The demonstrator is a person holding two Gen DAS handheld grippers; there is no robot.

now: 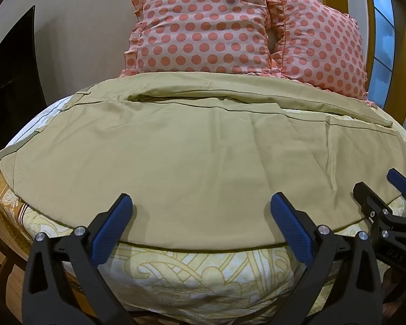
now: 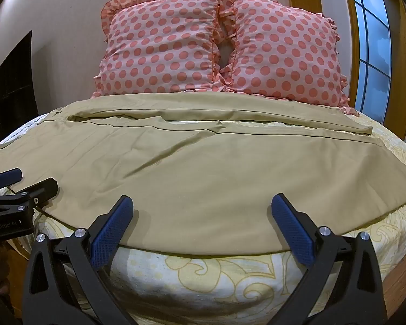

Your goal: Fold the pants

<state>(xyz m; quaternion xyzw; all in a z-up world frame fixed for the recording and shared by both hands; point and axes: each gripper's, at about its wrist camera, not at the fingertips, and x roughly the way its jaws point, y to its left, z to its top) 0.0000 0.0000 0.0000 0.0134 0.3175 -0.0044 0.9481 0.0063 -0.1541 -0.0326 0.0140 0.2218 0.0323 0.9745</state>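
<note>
Both grippers hang over the near edge of the bed with nothing between their fingers. Seen from its own camera, the left gripper stands with jaws spread wide at about 6 o'clock, above the hem line of the khaki pants; the right gripper is spread just as wide, and each shows at the other's side.

Those pants lie spread flat across the patterned bedsheet, one leg running from 9 to 3 o'clock nearest the grippers, the other beyond it, close under the two polka-dot pillows at 12 o'clock. No fold appears made yet, so this looks like the start: reaching for the near edge.

Next, I judge, each gripper must drop onto that edge, pinch only the cloth and not the sheet, then lift together and carry the near leg over the far one.
</note>
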